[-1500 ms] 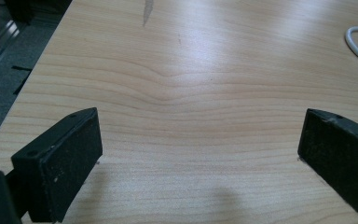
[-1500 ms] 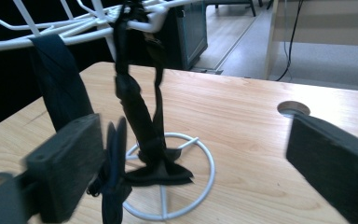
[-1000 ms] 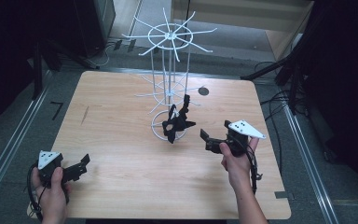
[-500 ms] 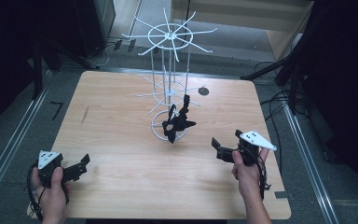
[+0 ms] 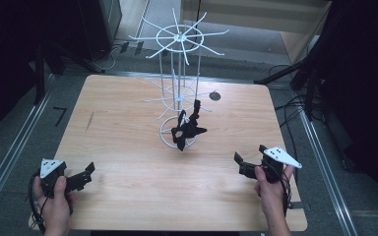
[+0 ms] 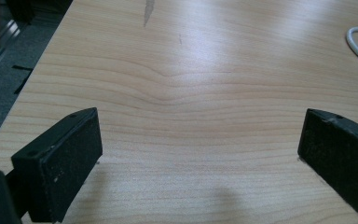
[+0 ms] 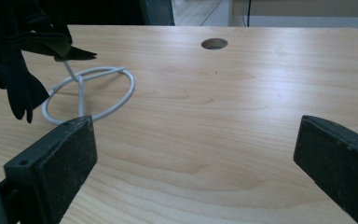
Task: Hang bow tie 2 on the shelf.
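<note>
Fingers of the right gripper stand spread wide with nothing between them, and those of the left gripper are just as far apart over bare wood, as the left gripper view makes plain. A black cloth item, glove-like though I cannot tell for sure, hangs from a low arm of the white wire rack near the middle of the table, dangling over the rack's ring base; in the right gripper view it shows at the upper left, beyond the ring. Both grippers sit well apart from it, near the table's close edge. The right hand holds its gripper low at the near right, pointing left and slightly away toward the rack; the left hand rests at the near left corner, its gripper aimed right across the wood. If either went in for the cloth, the likeliest trouble is snagging: a jaw catching a wire arm could tip the light rack or drag it across the table. A grasp closing on the thin wire along with the fabric would do the same. Pulling the cloth sideways and not lifting it off the arm's end could also topple the rack.
</note>
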